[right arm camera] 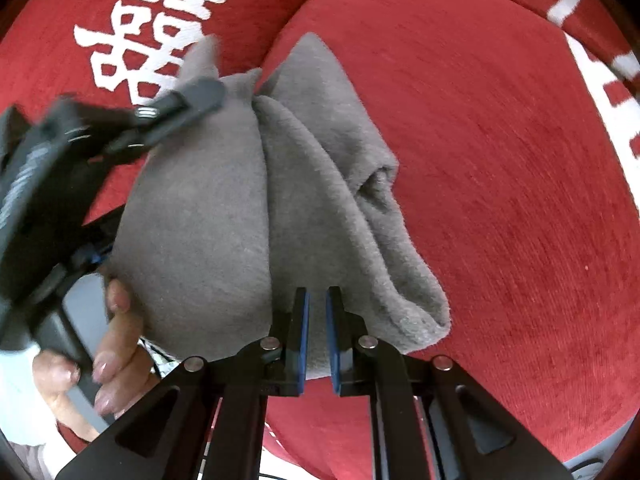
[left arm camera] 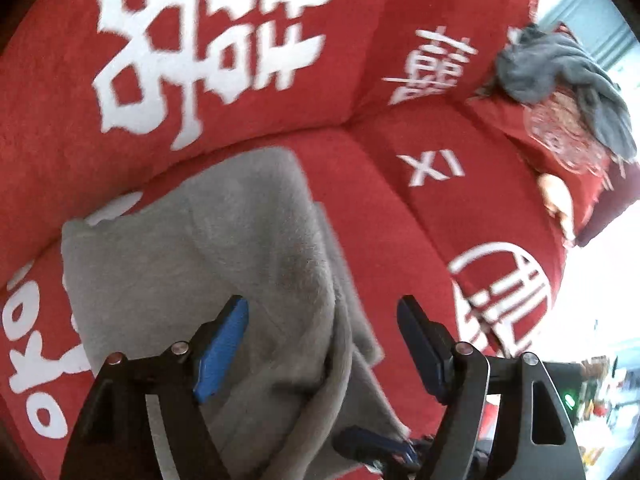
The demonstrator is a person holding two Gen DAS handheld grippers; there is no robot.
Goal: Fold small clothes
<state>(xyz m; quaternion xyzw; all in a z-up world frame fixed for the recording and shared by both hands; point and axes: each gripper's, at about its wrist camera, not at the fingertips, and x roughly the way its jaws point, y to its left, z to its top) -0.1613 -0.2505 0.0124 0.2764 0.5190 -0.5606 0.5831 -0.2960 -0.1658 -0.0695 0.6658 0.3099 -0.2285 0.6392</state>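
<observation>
A light grey garment (left arm camera: 224, 248) lies folded on a red sofa seat (left arm camera: 384, 216); it fills the middle of the right wrist view as thick bunched folds (right arm camera: 208, 208). My left gripper (left arm camera: 324, 316) hovers over its near right edge, open wide, with nothing between the blue pads (left arm camera: 224, 344). In the right wrist view the left gripper (right arm camera: 180, 100) shows blurred at the cloth's far left corner, held by a hand (right arm camera: 116, 340). My right gripper (right arm camera: 318, 320) stands nearly shut on the garment's near edge, with grey fabric filling the narrow gap. Its tip (left arm camera: 372, 444) shows low in the left wrist view.
The sofa backrest (left arm camera: 64, 92) with large white characters rises behind the seat. A dark grey garment (left arm camera: 560, 72) lies crumpled on a red printed cushion (left arm camera: 568, 140) at the far right. Bare red seat (right arm camera: 500, 184) stretches right of the cloth.
</observation>
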